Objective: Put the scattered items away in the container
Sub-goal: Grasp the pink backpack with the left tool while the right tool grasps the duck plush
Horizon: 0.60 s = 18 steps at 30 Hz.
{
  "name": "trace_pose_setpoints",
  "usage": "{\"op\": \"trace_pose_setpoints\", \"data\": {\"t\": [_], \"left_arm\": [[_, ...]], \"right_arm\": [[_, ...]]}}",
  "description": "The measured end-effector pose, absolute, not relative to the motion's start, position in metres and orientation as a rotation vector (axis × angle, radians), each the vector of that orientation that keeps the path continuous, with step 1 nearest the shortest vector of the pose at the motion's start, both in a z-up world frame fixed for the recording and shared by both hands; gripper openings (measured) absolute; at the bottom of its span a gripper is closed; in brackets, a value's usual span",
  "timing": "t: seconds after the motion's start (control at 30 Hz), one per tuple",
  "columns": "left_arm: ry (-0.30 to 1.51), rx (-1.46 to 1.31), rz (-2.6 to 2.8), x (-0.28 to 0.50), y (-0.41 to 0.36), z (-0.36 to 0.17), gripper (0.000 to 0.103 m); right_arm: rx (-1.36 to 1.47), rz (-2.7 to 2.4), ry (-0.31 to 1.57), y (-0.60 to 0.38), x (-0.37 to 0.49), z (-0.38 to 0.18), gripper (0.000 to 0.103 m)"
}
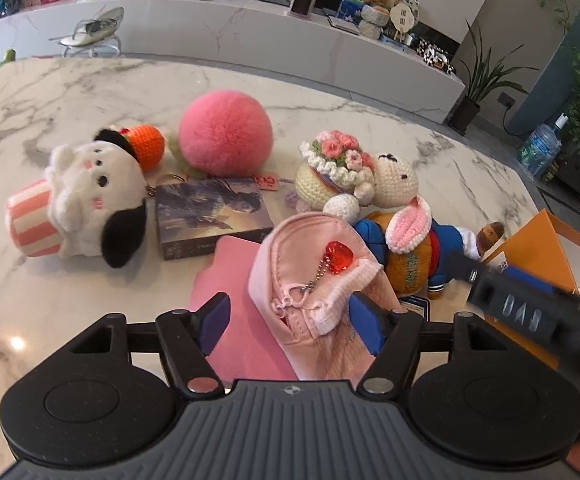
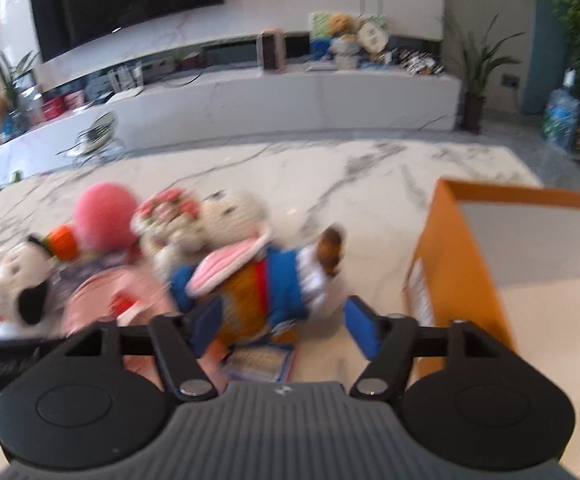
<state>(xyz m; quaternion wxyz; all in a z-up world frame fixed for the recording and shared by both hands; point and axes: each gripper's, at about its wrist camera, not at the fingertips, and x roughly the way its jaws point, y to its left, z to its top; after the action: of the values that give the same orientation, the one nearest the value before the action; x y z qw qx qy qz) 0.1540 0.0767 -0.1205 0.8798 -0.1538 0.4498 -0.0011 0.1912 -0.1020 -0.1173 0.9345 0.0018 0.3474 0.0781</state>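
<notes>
Several soft items lie scattered on the marble table (image 1: 70, 92), and the pink pouch (image 1: 310, 276) serves as the landmark. Far left of the pouch lies a white-and-black plush dog (image 1: 94, 196) in a striped cup, with an orange crochet piece (image 1: 148, 146) at its head. Between dog and pouch sits a dark picture box (image 1: 210, 216); behind that rests a fluffy pink ball (image 1: 226, 132). Under the pouch's left edge lies a flat pink sheet (image 1: 234, 280). Just behind the pouch, to the right, a crochet bunny (image 1: 394, 184) leans on a flower basket (image 1: 330, 168). Touching the pouch's right side lies a doll in a blue jacket (image 2: 266, 280). Far right stands the orange box (image 2: 454, 256), open-topped.

The left gripper (image 1: 290, 322) has its pads spread, straddling the pouch's near end without pressing it. The right gripper (image 2: 282, 324), blurred, stands apart too, the doll between its fingers but not clamped.
</notes>
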Motion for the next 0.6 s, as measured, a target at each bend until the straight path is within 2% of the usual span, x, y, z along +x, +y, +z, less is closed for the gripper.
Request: {"op": "trace_pose_setpoints", "data": {"t": [0.23,0.3,0.43,0.5,0.57,0.6], "left_arm": [[0.952,-0.323,-0.025,0.167,0.073,-0.126,0.078],[0.952,-0.317,-0.03,0.168,0.071,-0.127,0.074],[0.95,-0.324,-0.033,0.169,0.071,-0.129,0.07],[0.943,-0.312,-0.022,0.168,0.07,-0.127,0.066],[0.939,-0.292,-0.02,0.166,0.067,-0.124,0.062],[0.937,-0.29,-0.028,0.165,0.065,-0.122,0.057]], "right_arm": [[0.0,0.134,0.668,-0.105,0.22,-0.117,0.071],[-0.015,0.14,0.677,-0.101,0.225,-0.12,0.069],[-0.025,0.147,0.715,-0.096,0.227,-0.127,0.055],[-0.043,0.128,0.704,-0.095,0.221,-0.126,0.043],[-0.049,0.117,0.699,-0.095,0.217,-0.124,0.024],[-0.042,0.119,0.697,-0.097,0.214,-0.122,0.022]]}}
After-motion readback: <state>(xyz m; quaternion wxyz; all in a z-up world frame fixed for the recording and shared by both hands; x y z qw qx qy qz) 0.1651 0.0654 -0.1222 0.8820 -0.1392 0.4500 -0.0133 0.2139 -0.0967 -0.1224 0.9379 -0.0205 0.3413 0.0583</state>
